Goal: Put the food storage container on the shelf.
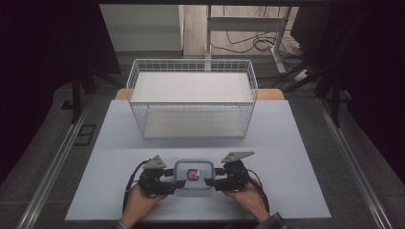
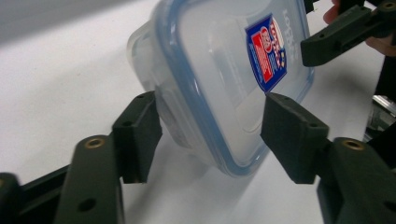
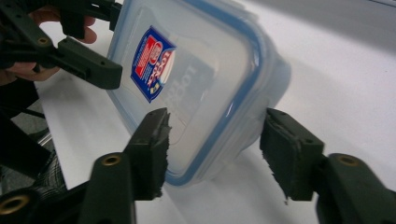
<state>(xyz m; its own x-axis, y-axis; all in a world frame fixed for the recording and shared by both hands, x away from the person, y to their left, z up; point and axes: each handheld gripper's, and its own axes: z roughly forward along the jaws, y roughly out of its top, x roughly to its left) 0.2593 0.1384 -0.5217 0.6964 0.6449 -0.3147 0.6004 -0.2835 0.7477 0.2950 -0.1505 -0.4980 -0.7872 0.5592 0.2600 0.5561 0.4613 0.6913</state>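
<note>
- Nearest the table's front edge, the left gripper and the right gripper are seen at opposite ends of a clear plastic food container, each held in one of the person's hands.
- In the left gripper view, the jaws are partly spread to either side of a corner of the container; one pad lies against the lid, the other looks just clear of the wall, so a firm clamp cannot be confirmed.
- In the right gripper view, the jaws likewise straddle the opposite corner of the container, partly spread; pad contact cannot be told for certain.
- The container lies on the white table, lid up, with a blue-rimmed lid and a red and blue label.
- It is judged light, seemingly empty, stiff and smooth, so slipping is likely; hold is best taken across the lid rim and base at both ends.
- Farther back, a white wire basket stands well apart.
</note>
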